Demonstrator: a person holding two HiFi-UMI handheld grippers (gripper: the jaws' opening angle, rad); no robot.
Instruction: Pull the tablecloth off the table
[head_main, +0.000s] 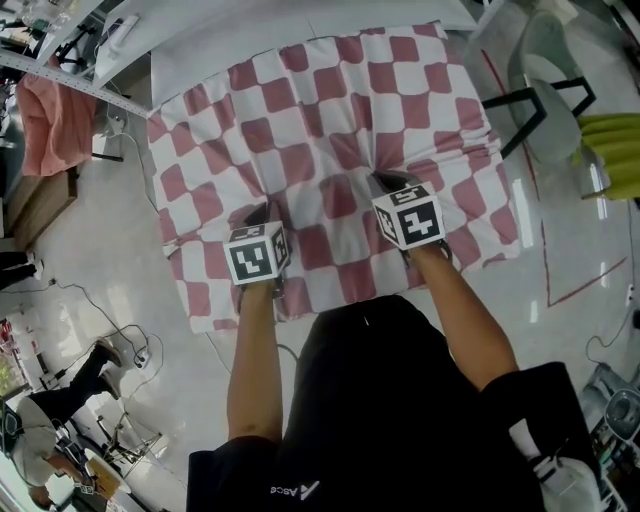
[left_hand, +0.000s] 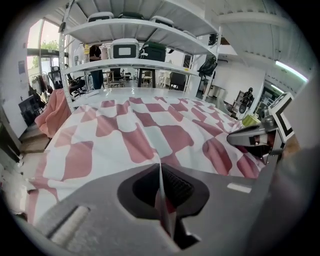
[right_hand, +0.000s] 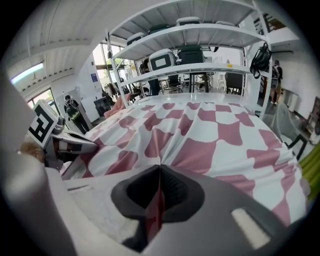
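Note:
A red-and-white checked tablecloth (head_main: 330, 130) covers the table and hangs over its near edge. My left gripper (head_main: 262, 218) is shut on a pinched fold of the tablecloth (left_hand: 145, 130) near the front left; a thin ridge of cloth runs between its closed jaws. My right gripper (head_main: 388, 185) is shut on another fold of the tablecloth (right_hand: 200, 135) at the front right, and the fabric puckers toward it. In the left gripper view the right gripper (left_hand: 252, 140) shows at the right; in the right gripper view the left gripper (right_hand: 65, 142) shows at the left.
A white shelving rack (left_hand: 135, 45) with bins stands behind the table. A chair (head_main: 545, 70) is at the right, and a pink cloth (head_main: 55, 120) hangs on a stand at the left. Cables (head_main: 110, 320) lie on the glossy floor.

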